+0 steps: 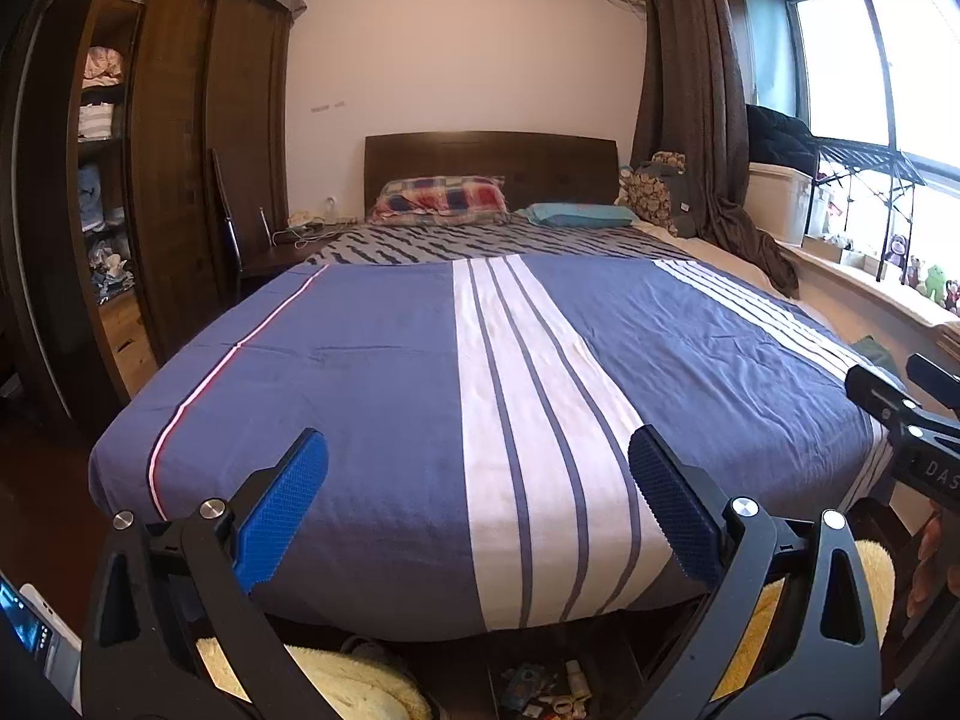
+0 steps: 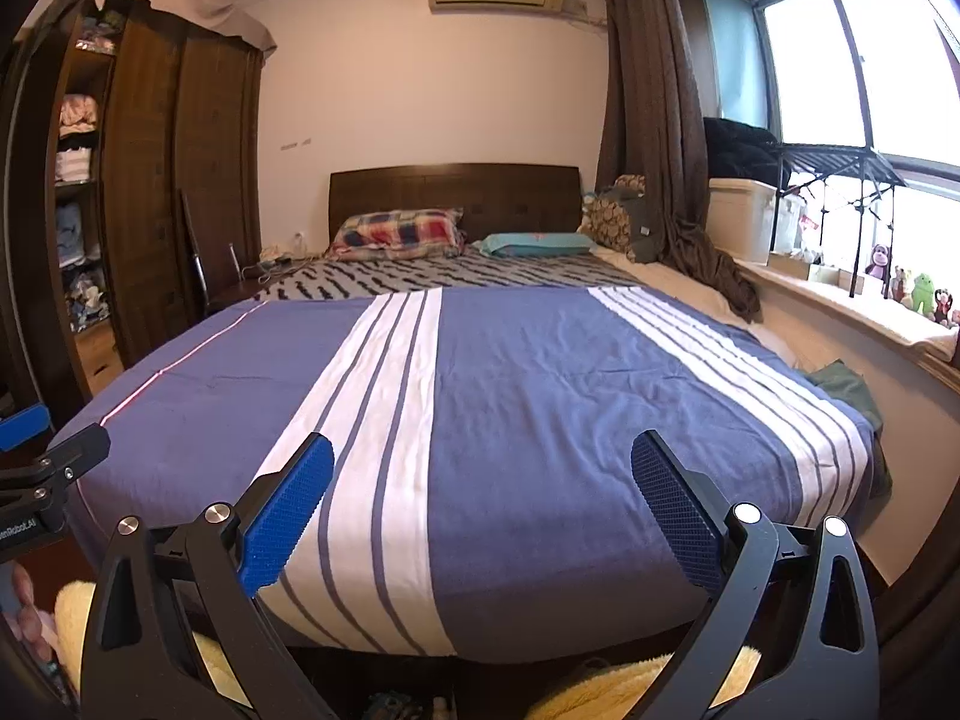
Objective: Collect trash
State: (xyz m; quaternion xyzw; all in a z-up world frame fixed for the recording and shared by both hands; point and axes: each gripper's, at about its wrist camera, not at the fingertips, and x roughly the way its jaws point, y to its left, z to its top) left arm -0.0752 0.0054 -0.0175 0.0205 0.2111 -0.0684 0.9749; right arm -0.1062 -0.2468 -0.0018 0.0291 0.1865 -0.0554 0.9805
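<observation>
1. The left gripper [image 1: 478, 504] and the right gripper [image 2: 483, 507] both hang at the foot of the bed [image 1: 384, 372], jaws spread wide, nothing between them.
2. The blue striped cover [image 2: 540, 396] lies flat and shows no litter on top.
3. The likeliest trash is the small litter [image 1: 543, 690] on the dark floor just under the foot of the bed, at the bottom edge of the left wrist view: crumpled wrappers and a pale tube-like piece, too small to name for certain. The right wrist view shows only a sliver of it [image 2: 390, 708].
4. A fluffy yellow rug [image 1: 354, 684] lies beside that litter on both sides.
5. As a judgement, such scraps would be light, soft and crushable, apt to slide on the floor if nudged; a tube-like piece would be stiffer and could roll.
6. A sensible hold would be across the bulk of a wrapper, or across the middle of the tube, with the jaws narrowed first.
7. The risk is pinching rug pile along with the scrap.
</observation>
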